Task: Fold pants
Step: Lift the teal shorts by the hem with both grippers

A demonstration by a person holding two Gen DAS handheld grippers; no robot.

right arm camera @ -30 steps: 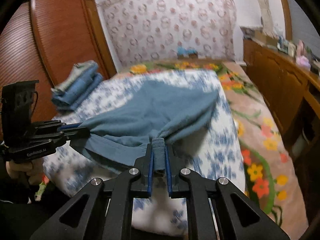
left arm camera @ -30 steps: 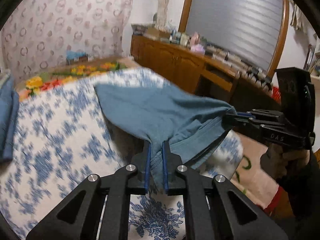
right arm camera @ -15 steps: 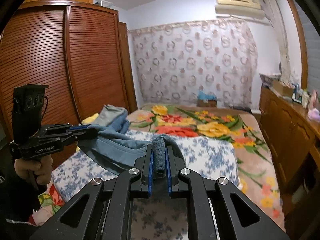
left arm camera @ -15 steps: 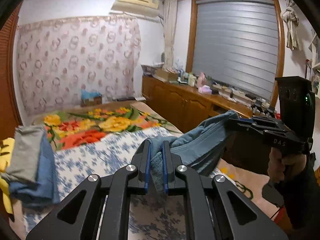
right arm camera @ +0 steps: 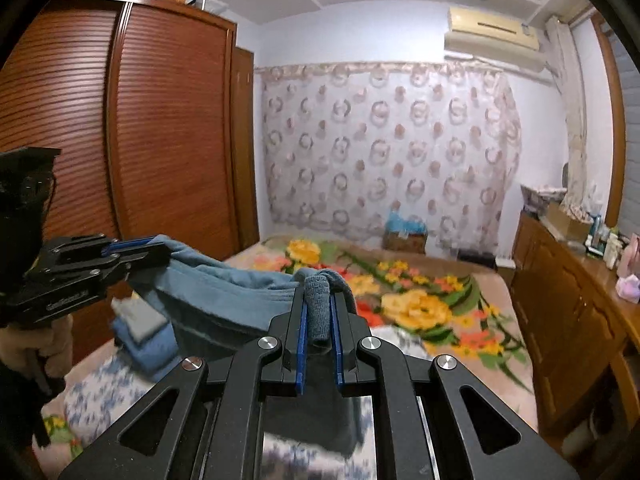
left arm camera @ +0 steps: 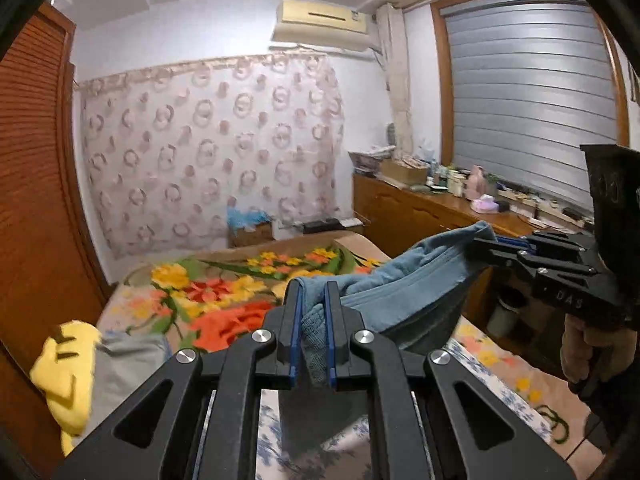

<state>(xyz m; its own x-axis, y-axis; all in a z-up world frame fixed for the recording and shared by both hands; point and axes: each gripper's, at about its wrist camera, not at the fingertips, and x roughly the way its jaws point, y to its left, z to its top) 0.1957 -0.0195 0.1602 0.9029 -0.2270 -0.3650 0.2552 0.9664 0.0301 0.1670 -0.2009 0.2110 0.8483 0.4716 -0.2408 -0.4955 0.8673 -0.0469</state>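
The blue pants (left arm camera: 404,292) hang in the air between my two grippers, above the bed. My left gripper (left arm camera: 311,292) is shut on one end of the waistband. My right gripper (right arm camera: 319,292) is shut on the other end, where the cloth (right arm camera: 224,296) is bunched between the pads. In the left wrist view the right gripper (left arm camera: 486,244) shows at the right, clamped on the pants. In the right wrist view the left gripper (right arm camera: 154,254) shows at the left, also clamped. The legs hang below, mostly hidden behind the gripper bodies.
The bed (left arm camera: 492,364) has a blue-and-white sheet and a floral blanket (right arm camera: 416,308). Folded clothes (right arm camera: 140,332) and a yellow garment (left arm camera: 68,376) lie at its left side. A wooden wardrobe (right arm camera: 160,140) stands left, a cluttered wooden dresser (left arm camera: 440,212) right.
Both grippers have risen and tilted up, lifting the pants off the bed. A second ago the pants lay spread over the sheet; now they hang between the grippers.
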